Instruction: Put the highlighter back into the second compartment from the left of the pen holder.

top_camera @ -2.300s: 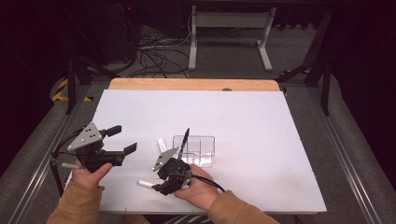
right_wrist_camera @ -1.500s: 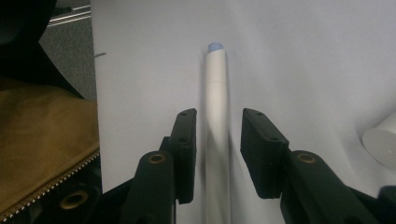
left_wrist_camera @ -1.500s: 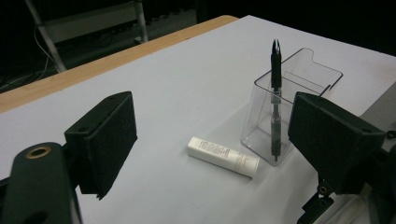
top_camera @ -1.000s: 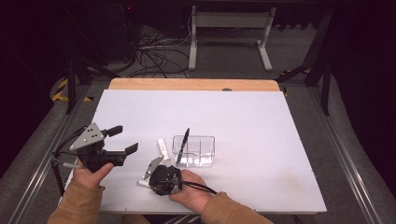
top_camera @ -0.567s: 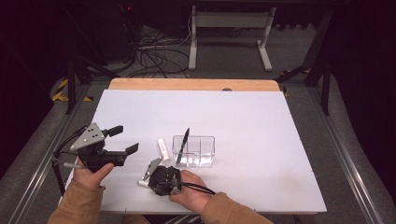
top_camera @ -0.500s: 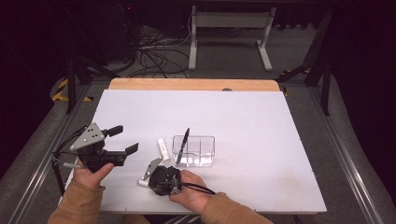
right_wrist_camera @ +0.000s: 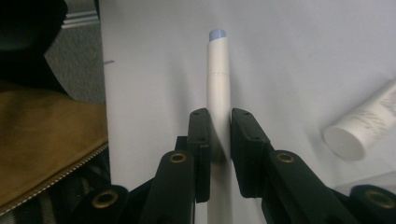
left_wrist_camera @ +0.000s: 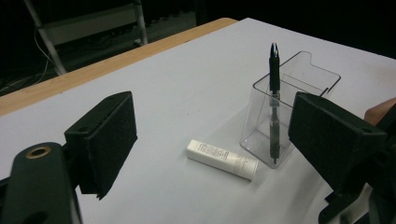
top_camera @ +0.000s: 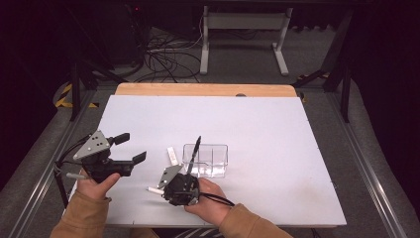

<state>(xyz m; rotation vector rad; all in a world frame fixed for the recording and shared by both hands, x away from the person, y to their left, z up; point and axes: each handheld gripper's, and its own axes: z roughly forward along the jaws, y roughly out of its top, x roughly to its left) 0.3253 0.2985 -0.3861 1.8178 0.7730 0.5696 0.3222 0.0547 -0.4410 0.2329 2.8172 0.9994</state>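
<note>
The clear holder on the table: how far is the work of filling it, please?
Done: one black pen stands upright in the clear holder. In hand: the right gripper is shut on a white pen with a bluish tip, low over the table. Left: that pen and the white tube lying beside the holder are outside it. The left gripper is open and holds nothing.

A white table [top_camera: 257, 129] with a wooden strip along its far edge carries a few things, all toward its near left. A clear plastic holder [top_camera: 208, 159] stands there with a black pen [top_camera: 193, 153] upright inside. Just left of it lies a small white tube [top_camera: 172, 155]. Nearer lies a white marker [right_wrist_camera: 218, 79].
</note>
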